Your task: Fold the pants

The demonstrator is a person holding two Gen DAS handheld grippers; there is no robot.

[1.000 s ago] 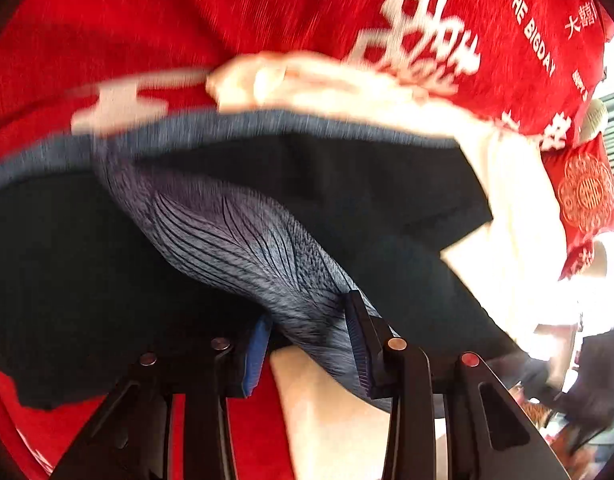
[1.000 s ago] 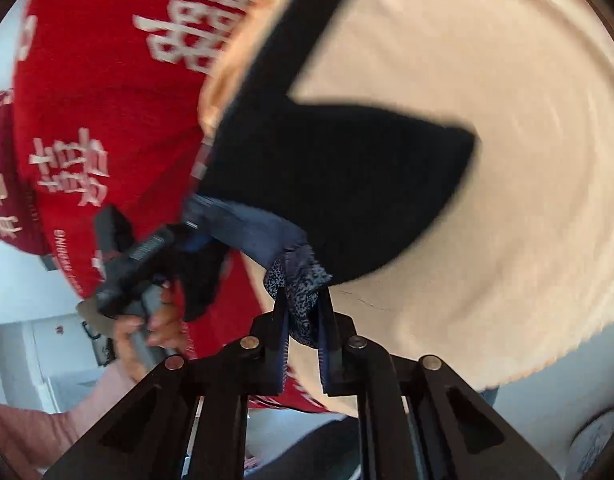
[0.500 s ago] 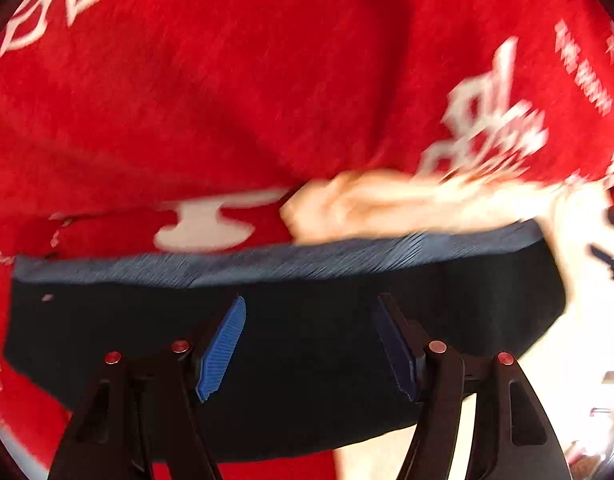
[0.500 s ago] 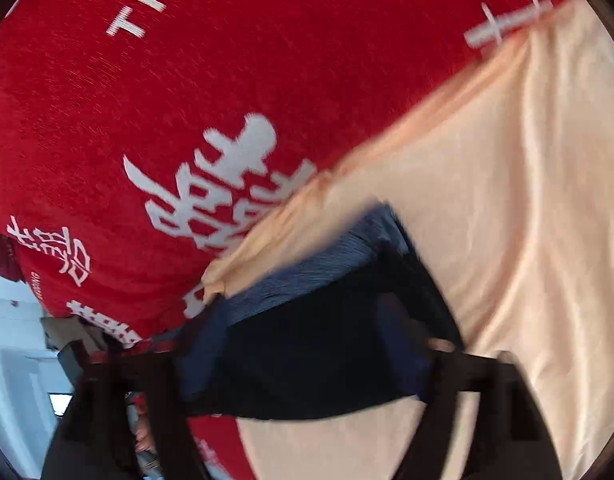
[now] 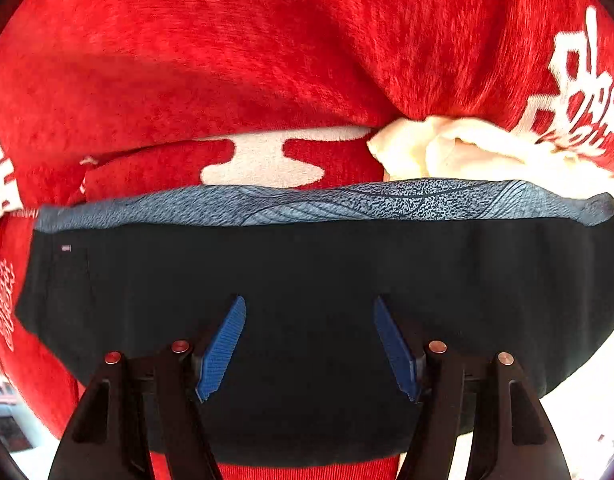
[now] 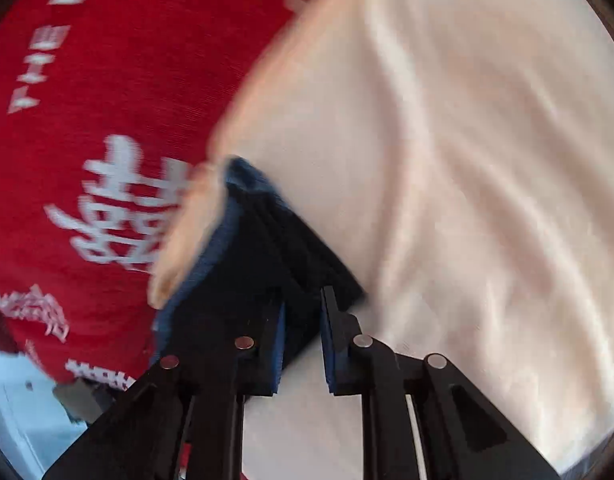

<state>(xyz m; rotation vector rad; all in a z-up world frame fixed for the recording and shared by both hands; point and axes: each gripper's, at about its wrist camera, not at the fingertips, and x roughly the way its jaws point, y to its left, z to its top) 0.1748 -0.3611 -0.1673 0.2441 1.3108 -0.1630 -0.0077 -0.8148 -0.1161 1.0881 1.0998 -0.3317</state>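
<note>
Lying folded flat on the red blanket beside a cream cloth, the pants are overhung by the wide-open, empty left hand-held gripper and the narrowly parted right hand-held gripper, apparently released for settling.

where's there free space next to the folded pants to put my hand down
Bare cream cloth spreads wide to the right of the pants, and red blanket lies bare beyond the waistband. It is crowded where bunched cream fabric meets the waistband's far right end.
</note>
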